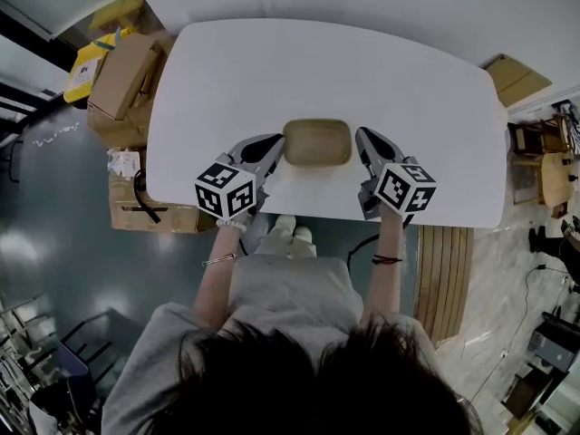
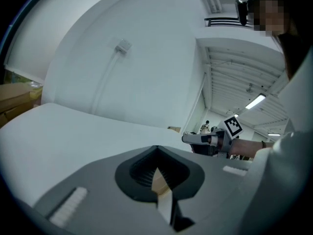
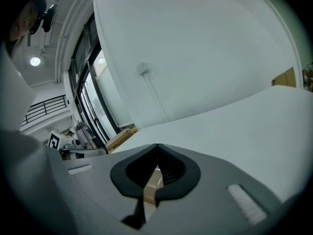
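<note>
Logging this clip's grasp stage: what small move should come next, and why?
Probably raise both together, level: the left hand-held gripper and right hand-held gripper each pinch an opposite end of the tan rounded-rectangular tray resting on the white table.

Readable text: we found none in any view.
Cube markers: we logged black-and-white square codes on the left gripper [image 1: 275, 143] and right gripper [image 1: 364, 140]; no letters.
Yellow box [image 1: 88, 65] label: too small to read.

My grey left gripper [image 1: 277, 143], my grey right gripper [image 1: 362, 140], black-and-white square-patterned cubes [image 1: 225, 189], tan tray [image 1: 317, 142], plain white table [image 1: 362, 62]
</note>
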Action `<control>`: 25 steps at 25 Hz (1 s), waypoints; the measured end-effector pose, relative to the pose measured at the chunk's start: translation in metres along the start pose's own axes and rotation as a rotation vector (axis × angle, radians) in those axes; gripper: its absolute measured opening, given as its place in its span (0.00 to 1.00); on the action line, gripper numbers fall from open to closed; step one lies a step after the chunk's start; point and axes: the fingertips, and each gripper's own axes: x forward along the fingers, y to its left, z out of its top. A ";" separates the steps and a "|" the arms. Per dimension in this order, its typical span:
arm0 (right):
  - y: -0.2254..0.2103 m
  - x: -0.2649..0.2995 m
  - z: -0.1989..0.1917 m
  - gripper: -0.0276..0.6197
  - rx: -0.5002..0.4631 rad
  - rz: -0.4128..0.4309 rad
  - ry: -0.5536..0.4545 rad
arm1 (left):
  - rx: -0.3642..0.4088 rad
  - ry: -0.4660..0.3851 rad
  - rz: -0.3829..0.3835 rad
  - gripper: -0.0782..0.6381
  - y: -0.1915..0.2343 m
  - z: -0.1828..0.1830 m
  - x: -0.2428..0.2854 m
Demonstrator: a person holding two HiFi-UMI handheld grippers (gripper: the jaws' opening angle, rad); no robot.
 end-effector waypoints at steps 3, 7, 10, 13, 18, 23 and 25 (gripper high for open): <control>-0.010 0.005 -0.011 0.06 0.009 -0.036 0.052 | -0.022 0.026 -0.004 0.10 0.006 -0.011 0.006; -0.020 0.010 -0.027 0.06 0.002 -0.077 0.130 | -0.050 0.054 -0.008 0.10 0.011 -0.024 0.012; -0.027 0.013 -0.038 0.06 0.008 -0.108 0.177 | -0.064 0.065 -0.012 0.10 0.013 -0.031 0.014; -0.031 0.014 -0.046 0.06 0.025 -0.125 0.192 | -0.073 0.074 -0.019 0.10 0.014 -0.036 0.016; -0.038 0.017 -0.056 0.13 0.048 -0.150 0.216 | -0.082 0.080 -0.023 0.10 0.016 -0.041 0.019; -0.040 0.021 -0.062 0.17 0.062 -0.160 0.243 | -0.090 0.080 -0.022 0.10 0.017 -0.042 0.019; -0.041 0.022 -0.065 0.18 0.070 -0.166 0.251 | -0.094 0.081 -0.021 0.10 0.019 -0.043 0.019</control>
